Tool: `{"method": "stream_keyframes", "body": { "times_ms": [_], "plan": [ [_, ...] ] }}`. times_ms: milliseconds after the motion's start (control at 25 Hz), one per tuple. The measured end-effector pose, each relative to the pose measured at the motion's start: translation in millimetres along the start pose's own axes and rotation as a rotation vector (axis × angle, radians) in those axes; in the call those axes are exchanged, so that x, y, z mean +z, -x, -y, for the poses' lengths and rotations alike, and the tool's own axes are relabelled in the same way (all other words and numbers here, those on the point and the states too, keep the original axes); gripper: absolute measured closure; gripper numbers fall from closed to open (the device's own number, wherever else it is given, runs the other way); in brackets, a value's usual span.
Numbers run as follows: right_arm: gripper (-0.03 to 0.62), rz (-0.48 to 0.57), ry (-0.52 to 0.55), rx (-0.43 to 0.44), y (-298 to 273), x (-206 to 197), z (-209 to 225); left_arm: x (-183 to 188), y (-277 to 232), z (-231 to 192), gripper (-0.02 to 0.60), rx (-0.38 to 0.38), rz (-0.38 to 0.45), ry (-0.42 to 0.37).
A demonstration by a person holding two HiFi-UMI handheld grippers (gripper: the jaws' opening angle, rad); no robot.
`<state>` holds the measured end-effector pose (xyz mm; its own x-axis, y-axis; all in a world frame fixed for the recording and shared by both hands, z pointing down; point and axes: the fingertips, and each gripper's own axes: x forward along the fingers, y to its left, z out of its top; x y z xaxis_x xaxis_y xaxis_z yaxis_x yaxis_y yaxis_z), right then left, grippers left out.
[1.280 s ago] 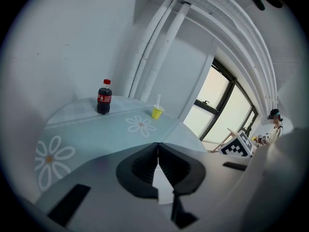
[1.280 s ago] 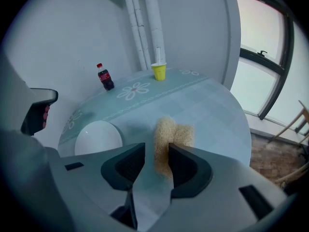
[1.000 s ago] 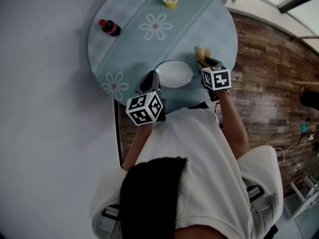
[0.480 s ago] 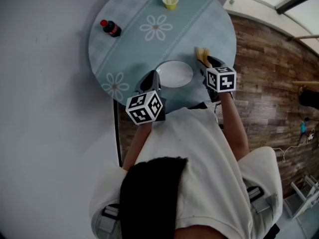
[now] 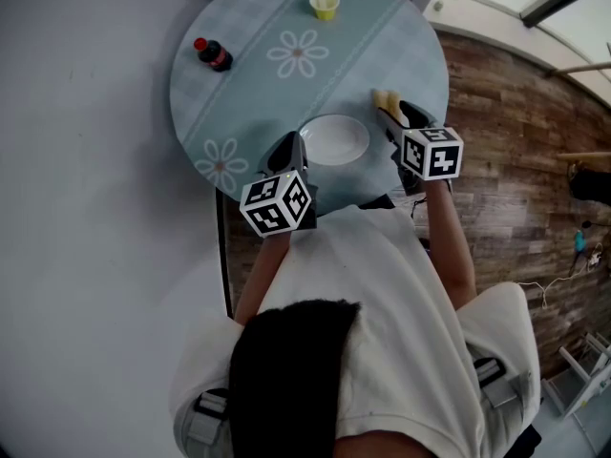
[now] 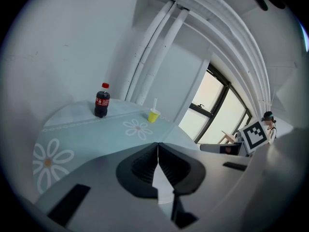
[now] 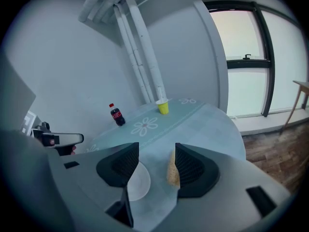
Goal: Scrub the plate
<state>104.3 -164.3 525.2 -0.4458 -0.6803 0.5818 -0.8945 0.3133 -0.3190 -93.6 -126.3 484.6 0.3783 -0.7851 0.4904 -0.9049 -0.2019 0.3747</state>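
A white plate (image 5: 336, 139) rests near the front edge of the round table (image 5: 248, 84). My left gripper (image 5: 289, 147) reaches the plate's left rim, its jaws closed together (image 6: 158, 151) with the white rim (image 6: 162, 183) running in between them. A tan sponge (image 5: 385, 100) lies flat on the cloth to the right of the plate. Above it hangs my right gripper (image 5: 394, 115), whose jaws have just been opening and now stand wide (image 7: 157, 166). Through their gap show the sponge (image 7: 172, 170), untouched by the pads, and the plate (image 7: 139, 182).
A cola bottle (image 5: 212, 53) stands at the table's far left and a yellow cup with a straw (image 5: 326, 3) at the far edge. A wooden floor (image 5: 516, 160) lies to the right of the table. The person's body fills the lower part of the head view.
The right gripper has risen off the sponge and shifted a little to the right, its jaws spreading wider. The sponge stays on the table. The left gripper and plate have not moved.
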Motion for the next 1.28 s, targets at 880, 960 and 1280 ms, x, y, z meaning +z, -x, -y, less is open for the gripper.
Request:
{"method": "stream_keyframes", "body": {
  "times_ms": [880, 960, 1280],
  "plan": [
    [0.378, 0.180, 0.027, -0.051, 47.9, 31.6, -33.7, 17.8, 20.9, 11.1, 0.571, -0.046, 0.051, -0.047],
    [0.378, 0.182, 0.038, -0.057, 51.7, 30.3, -36.6, 17.7, 22.9, 11.8, 0.571, -0.048, 0.055, -0.047],
    [0.445, 0.185, 0.095, -0.081, 54.9, 23.5, -51.9, 9.9, 25.7, 14.0, 0.571, -0.046, 0.036, -0.051]
  ]
}}
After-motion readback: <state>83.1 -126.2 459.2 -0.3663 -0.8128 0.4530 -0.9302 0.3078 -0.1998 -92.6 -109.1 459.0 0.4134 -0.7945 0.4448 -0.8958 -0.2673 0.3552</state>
